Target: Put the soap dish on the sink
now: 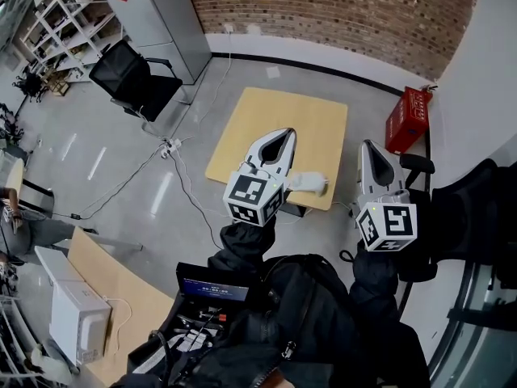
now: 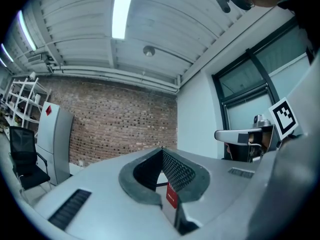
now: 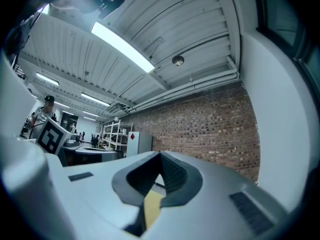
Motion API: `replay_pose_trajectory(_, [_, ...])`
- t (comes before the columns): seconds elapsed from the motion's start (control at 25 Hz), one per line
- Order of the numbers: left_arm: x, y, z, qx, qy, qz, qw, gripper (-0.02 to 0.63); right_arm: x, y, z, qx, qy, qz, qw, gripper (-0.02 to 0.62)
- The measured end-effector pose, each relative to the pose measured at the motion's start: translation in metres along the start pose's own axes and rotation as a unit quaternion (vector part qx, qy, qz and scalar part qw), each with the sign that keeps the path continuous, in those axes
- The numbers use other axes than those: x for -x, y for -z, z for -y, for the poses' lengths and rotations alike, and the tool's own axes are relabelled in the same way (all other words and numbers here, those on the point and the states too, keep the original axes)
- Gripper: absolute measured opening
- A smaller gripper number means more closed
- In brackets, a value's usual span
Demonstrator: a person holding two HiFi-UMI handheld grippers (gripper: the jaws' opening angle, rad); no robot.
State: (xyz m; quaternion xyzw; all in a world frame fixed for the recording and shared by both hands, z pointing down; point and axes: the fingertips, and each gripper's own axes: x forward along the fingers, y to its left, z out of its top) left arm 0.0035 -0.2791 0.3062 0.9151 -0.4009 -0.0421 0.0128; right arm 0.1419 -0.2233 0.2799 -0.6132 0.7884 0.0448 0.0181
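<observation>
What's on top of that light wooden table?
Only a small white object near the front edge of the wooden table; its shape is unclear. The left claw covers part of the tabletop, so anything beneath it is hidden.

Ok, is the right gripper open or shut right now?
Shut. In the right gripper view, the right gripper has its jaws meeting at the tips, with nothing gripped between them.

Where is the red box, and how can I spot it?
Start at the brick wall, then look down to the light wooden table on the grey floor. Right of that table, against the white wall, stands the red box. It is the only bright red thing beside the table.
</observation>
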Motion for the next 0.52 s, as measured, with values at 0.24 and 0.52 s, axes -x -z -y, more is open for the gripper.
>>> replay_pose_trajectory(0.24, [-0.0002,0.0017,-0.0019,0.0,-0.001,-0.003,1.0,0.002,0.0014,-0.0014,0.0034,-0.004,0.002,0.011,1.0,0.006])
replay_pose_trajectory(0.52, [0.0013,-0.0003,-0.0013,-0.007,0.002,0.003,1.0,0.002,0.0043,-0.0039,0.0039,-0.004,0.006,0.012,1.0,0.006])
